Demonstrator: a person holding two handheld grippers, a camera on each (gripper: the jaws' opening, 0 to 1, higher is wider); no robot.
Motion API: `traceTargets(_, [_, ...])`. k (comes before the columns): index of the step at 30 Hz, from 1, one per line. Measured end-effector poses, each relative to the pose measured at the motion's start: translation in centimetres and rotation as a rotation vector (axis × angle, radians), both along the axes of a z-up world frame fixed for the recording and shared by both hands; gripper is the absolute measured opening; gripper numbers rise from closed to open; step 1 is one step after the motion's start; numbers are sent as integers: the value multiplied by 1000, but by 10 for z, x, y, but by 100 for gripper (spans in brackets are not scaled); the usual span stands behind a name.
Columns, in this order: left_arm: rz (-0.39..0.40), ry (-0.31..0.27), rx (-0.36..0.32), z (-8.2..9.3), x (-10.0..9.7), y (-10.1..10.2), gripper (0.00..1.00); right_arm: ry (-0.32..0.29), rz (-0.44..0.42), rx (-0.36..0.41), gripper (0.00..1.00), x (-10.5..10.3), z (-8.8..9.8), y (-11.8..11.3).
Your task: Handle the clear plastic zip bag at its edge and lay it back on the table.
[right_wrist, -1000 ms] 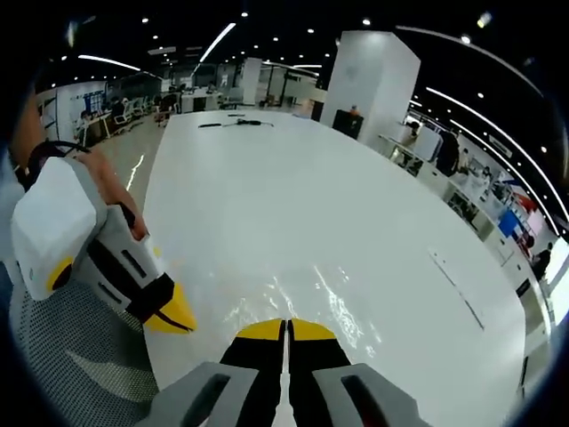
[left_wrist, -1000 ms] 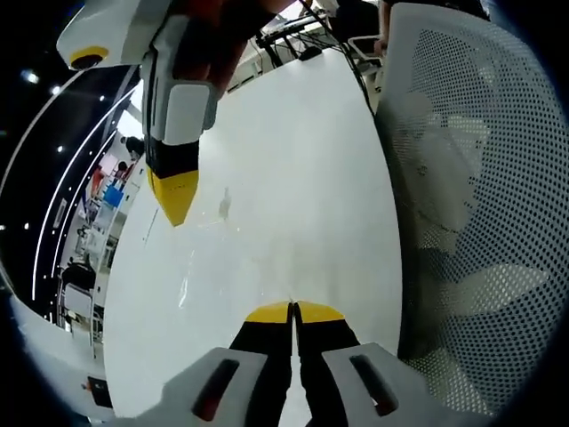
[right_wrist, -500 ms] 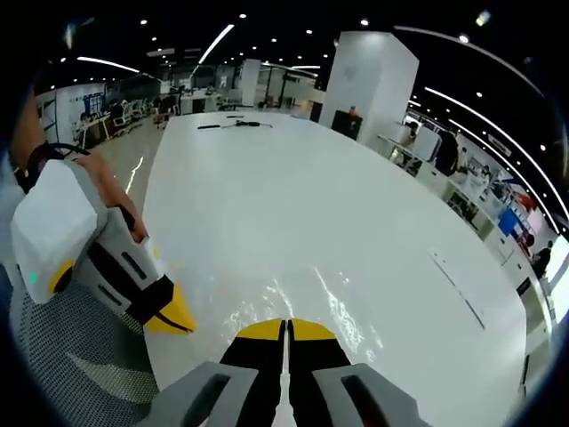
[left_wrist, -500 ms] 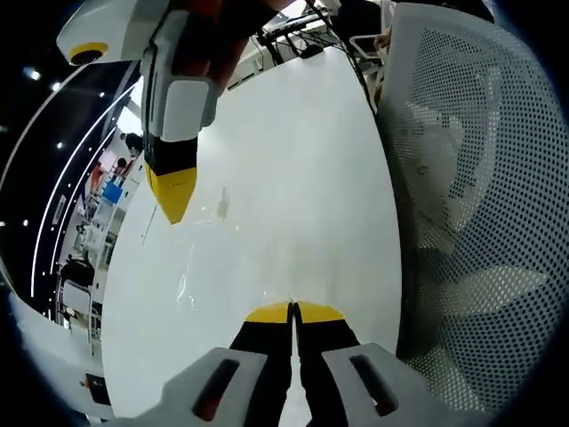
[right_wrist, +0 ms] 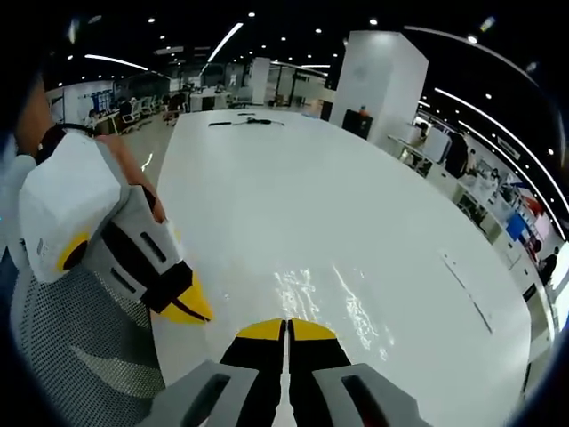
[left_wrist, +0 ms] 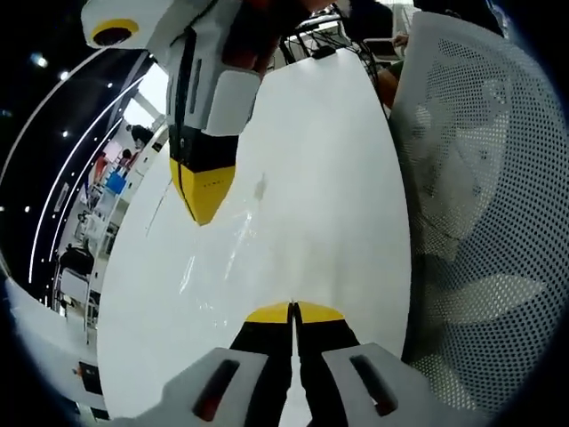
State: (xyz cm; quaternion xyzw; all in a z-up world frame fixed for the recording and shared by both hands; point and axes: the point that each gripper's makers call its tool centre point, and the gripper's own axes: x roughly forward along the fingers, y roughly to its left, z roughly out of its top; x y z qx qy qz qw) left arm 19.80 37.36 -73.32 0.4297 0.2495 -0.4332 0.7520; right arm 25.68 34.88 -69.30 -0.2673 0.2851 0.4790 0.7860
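You're hovering both grippers, left gripper (left_wrist: pixel 292 308) and right gripper (right_wrist: pixel 285 325), jaws pinched together, over clear zip bag (right_wrist: pixel 329 302); bag lying just ahead of right tips.

No readable text, labels, brands or numbers anywhere in either view. Small dark marks on the white surface (right_wrist: pixel 356 222) and distant coloured screens in the background are too small and blurred to read.
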Motion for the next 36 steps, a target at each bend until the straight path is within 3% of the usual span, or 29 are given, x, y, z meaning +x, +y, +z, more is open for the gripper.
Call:
traceTargets(24, [67,9,-19,0,16,2,0,30,125,-74,0,-27,-19,9])
traceTargets(30, [82,13,-22,0,18,2,0,24,112,-81,2,-24,-18,6])
traceTargets(36, [116,13,-25,0,22,4,0,-6,51,-71,6,-12,-17,-12])
